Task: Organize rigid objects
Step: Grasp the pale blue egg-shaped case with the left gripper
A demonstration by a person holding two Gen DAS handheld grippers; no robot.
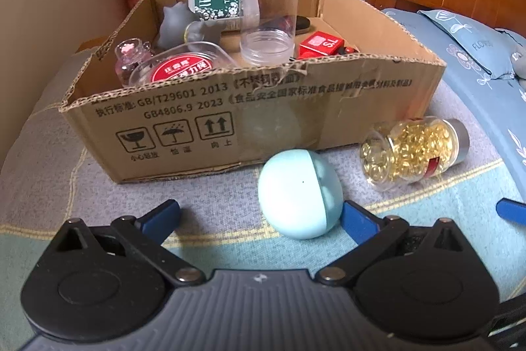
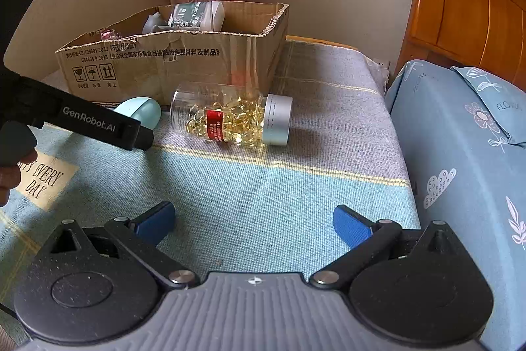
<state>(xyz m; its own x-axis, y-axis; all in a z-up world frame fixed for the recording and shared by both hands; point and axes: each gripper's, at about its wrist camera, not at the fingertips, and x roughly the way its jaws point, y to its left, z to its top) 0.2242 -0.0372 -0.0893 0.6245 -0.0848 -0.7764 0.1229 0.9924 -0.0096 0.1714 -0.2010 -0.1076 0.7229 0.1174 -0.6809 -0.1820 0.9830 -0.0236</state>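
Left gripper [image 1: 261,214] stands wide open, gripping nothing, its right blue pad just beside the pale blue egg-shaped case [image 1: 299,193] at lower centre, before the cardboard box [image 1: 230,120]. Right gripper [image 2: 253,221] is likewise spread and empty, well short of the capsule bottle [image 2: 230,119] lying on its side mid-frame. Judged step: picking up the case; next, centre the jaws around it and close.

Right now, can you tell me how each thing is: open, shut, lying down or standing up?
cardboard box: open on top, holding things.
capsule bottle: lying on its side, cap on, outside the box.
blue egg: shut, on the blanket before the box.
clear jar: upside down in the box, no lid.
left gripper: open, empty.
right gripper: open, empty.
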